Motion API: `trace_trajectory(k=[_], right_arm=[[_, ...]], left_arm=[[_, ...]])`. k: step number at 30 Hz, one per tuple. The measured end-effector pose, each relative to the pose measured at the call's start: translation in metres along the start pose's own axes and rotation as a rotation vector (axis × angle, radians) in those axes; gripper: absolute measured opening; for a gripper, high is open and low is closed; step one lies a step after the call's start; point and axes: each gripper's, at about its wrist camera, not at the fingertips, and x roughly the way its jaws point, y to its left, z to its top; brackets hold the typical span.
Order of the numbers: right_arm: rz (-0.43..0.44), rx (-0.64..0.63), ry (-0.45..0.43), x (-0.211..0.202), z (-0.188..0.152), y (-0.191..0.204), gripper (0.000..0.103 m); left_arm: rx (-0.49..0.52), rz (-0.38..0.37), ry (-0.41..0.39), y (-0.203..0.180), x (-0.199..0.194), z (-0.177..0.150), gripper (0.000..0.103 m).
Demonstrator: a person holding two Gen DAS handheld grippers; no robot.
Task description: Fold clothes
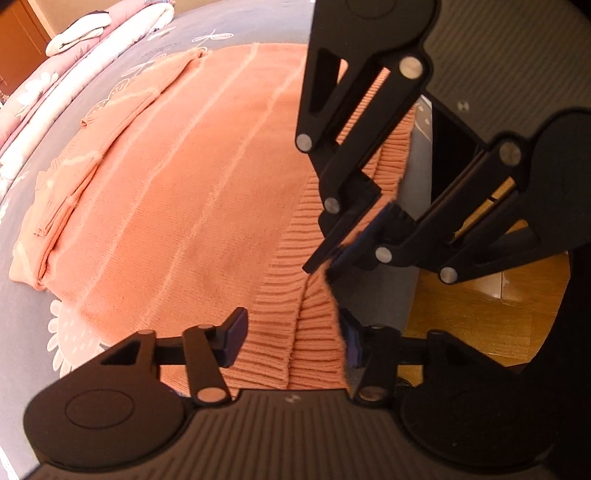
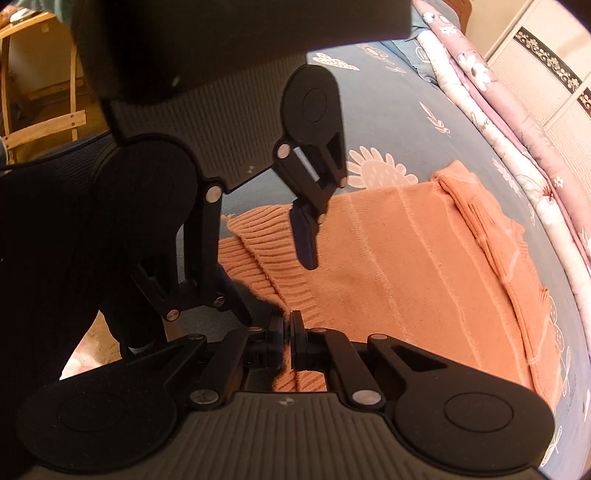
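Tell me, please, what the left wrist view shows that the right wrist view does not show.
Only the left wrist view shows the folded white cloth on the pink quilt, and the left hand-held gripper from behind, its pads either side of the ribbed hem.

Only the right wrist view shows the wooden chair and the patterned cabinet.

Both show the orange sweater on the blue printed bedsheet, the pink floral quilt, and the right hand-held gripper shut on the hem.
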Motion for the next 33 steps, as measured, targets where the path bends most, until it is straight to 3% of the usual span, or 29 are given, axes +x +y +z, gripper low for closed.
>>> trace_trajectory(k=[6, 23, 26, 30, 33], right_arm=[[0.003, 0.025, 0.001, 0.001, 0.000, -0.001, 0.005], [0.000, 0.070, -0.008, -0.004, -0.009, 0.000, 0.008], [-0.018, 0.055, -0.002, -0.003, -0.014, 0.005, 0.016], [-0.083, 0.021, -0.010, 0.000, -0.018, 0.013, 0.042], [-0.118, 0.002, -0.011, 0.008, -0.018, 0.017, 0.042]], left_arm=[[-0.027, 0.003, -0.007, 0.002, 0.000, -0.003, 0.012], [-0.051, 0.008, -0.024, 0.007, -0.001, -0.010, 0.010], [-0.063, 0.009, -0.033, 0.010, -0.003, -0.011, 0.010], [-0.084, 0.007, -0.046, 0.015, -0.006, -0.015, 0.010], [-0.082, 0.003, -0.044, 0.015, -0.006, -0.017, 0.010]])
